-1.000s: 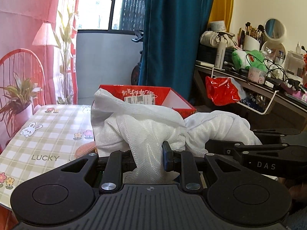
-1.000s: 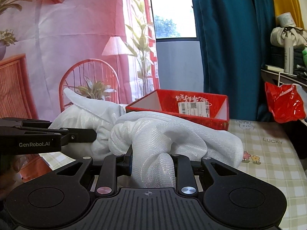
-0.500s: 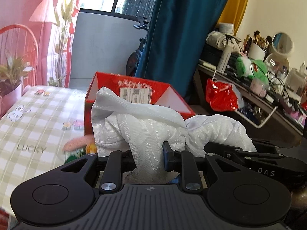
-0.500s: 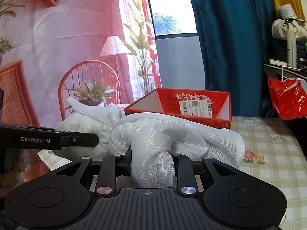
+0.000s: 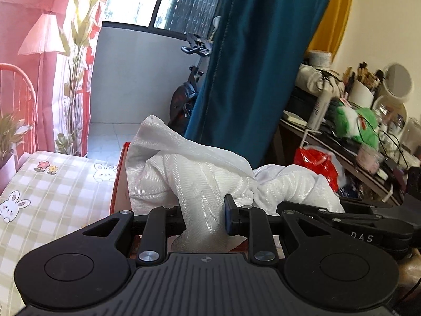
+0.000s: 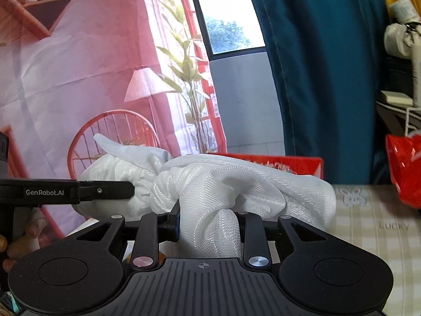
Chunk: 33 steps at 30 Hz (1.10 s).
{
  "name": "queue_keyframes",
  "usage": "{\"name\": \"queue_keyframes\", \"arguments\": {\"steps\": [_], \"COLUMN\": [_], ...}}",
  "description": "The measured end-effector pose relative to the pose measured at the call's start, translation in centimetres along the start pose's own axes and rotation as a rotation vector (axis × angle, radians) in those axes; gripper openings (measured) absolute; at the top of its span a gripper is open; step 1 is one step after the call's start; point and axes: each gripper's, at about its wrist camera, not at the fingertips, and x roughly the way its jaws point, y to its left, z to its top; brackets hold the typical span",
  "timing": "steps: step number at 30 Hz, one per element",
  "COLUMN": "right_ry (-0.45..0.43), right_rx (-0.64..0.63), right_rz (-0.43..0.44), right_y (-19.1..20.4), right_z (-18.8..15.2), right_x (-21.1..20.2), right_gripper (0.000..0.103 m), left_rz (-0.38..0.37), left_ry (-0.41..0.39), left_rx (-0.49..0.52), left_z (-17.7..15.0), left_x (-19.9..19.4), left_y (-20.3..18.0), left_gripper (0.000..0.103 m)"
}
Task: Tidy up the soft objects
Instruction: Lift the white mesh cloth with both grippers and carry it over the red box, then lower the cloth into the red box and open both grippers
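Observation:
A bunched white mesh cloth [image 5: 200,184] is held between both grippers above the table. My left gripper [image 5: 204,218] is shut on one end of it. My right gripper [image 6: 209,223] is shut on the other end [image 6: 236,184]. A red cardboard box [image 6: 292,164] stands just behind and under the cloth; only its left wall [image 5: 118,189] shows in the left wrist view. The right gripper's body [image 5: 363,231] shows at the right of the left wrist view, and the left gripper's body [image 6: 65,192] at the left of the right wrist view.
The table has a checked cloth with rabbits [image 5: 52,192]. A cluttered desk [image 5: 355,137] with a red plastic bag [image 5: 318,166] stands on the right. A teal curtain [image 6: 323,79] and a pink backdrop [image 6: 79,79] are behind.
Both grippers have moved forward with the cloth toward the red box, which is now mostly covered by the cloth. Both views have tilted upward.

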Motion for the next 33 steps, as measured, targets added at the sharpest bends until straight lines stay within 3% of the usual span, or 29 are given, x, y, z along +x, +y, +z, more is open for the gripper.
{"name": "queue_keyframes", "arguments": {"steps": [14, 22, 28, 33], "right_ry": [0.068, 0.133, 0.212, 0.277], "right_rx": [0.065, 0.087, 0.108, 0.139], "right_rz": [-0.017, -0.026, -0.058, -0.077], "right_y": [-5.0, -7.8, -10.3, -11.9], "right_z": [5.3, 6.0, 5.4, 4.7], "right_x": [9.5, 15.5, 20.2, 23.0], "right_gripper": [0.026, 0.026, 0.026, 0.026], "left_rz": [0.027, 0.052, 0.063, 0.07], "left_ry": [0.052, 0.088, 0.182, 0.229], "left_rx": [-0.049, -0.047, -0.035, 0.007], "left_z": [4.8, 6.2, 6.0, 6.0], "left_x": [8.3, 13.8, 18.7, 20.7], "left_y": [4.6, 7.0, 8.5, 8.9], "left_gripper": [0.026, 0.026, 0.026, 0.028]}}
